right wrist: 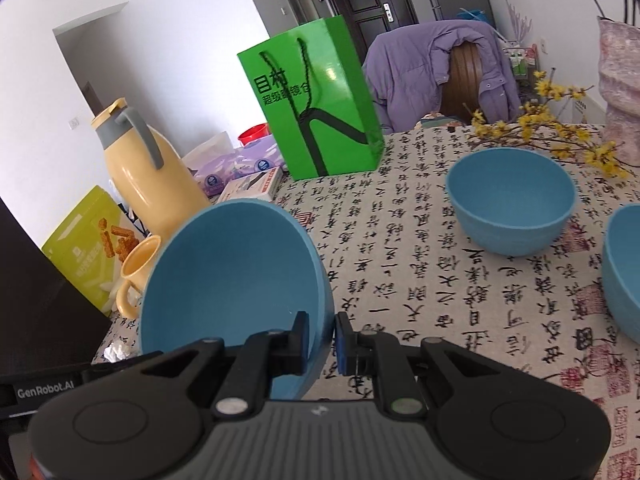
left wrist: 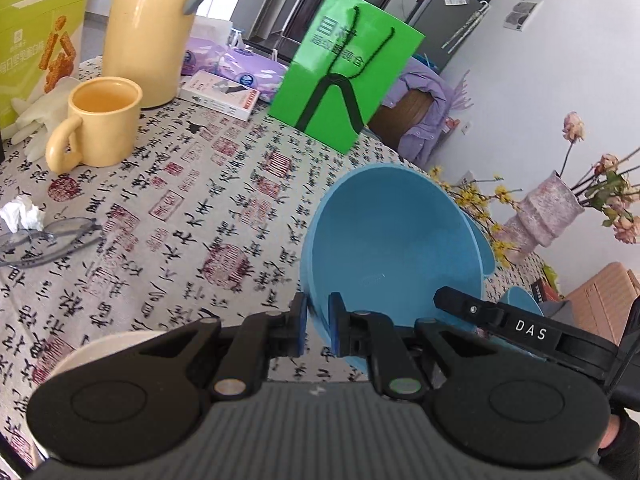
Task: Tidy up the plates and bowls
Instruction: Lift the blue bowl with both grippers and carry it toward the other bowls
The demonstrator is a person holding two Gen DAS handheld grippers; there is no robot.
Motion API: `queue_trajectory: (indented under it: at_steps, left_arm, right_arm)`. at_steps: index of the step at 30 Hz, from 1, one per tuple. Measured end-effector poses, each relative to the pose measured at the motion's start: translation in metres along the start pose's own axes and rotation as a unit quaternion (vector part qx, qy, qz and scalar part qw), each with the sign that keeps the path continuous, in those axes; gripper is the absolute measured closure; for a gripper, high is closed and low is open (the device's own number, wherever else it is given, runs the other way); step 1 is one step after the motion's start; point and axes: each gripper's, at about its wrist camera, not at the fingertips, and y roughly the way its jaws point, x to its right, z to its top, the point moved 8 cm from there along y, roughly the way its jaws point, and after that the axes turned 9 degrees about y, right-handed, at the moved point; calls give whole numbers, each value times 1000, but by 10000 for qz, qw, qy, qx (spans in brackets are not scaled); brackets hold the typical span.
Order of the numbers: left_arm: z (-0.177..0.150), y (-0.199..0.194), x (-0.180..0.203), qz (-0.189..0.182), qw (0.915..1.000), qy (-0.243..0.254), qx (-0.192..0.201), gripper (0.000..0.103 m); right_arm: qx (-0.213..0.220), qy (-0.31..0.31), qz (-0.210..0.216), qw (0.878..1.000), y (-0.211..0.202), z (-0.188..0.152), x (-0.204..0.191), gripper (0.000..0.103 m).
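A blue bowl (left wrist: 392,248) (right wrist: 232,268) hangs tilted above the patterned tablecloth, its inside facing the cameras. My left gripper (left wrist: 318,320) is shut on its left rim, one pad inside and one outside. On the opposite rim my right gripper (right wrist: 322,336) is shut as well. Two more blue bowls stand upright on the cloth, one in the middle right (right wrist: 510,204) and one cut off by the right edge (right wrist: 624,272). The rim of a white dish (left wrist: 100,348) shows under my left gripper.
A yellow mug (left wrist: 104,120), a yellow thermos (left wrist: 152,28), a snack box (left wrist: 36,40) and a green paper bag (left wrist: 344,76) stand at the back. Glasses (left wrist: 44,240) and a crumpled tissue (left wrist: 22,216) lie at the left. A pink vase (left wrist: 548,212) with flowers stands at the right.
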Motion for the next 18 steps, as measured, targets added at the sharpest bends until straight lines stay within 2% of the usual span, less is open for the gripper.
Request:
queue_trajectory:
  at_steps: [11, 18]
  left_arm:
    - [-43, 22, 88, -456, 9978, 392, -284, 91]
    - [-65, 29, 137, -662, 9951, 618, -404, 91]
  right_arm:
    - [242, 311, -401, 9984, -66, -3, 95, 90]
    - [378, 451, -622, 9963, -101, -7, 141, 91]
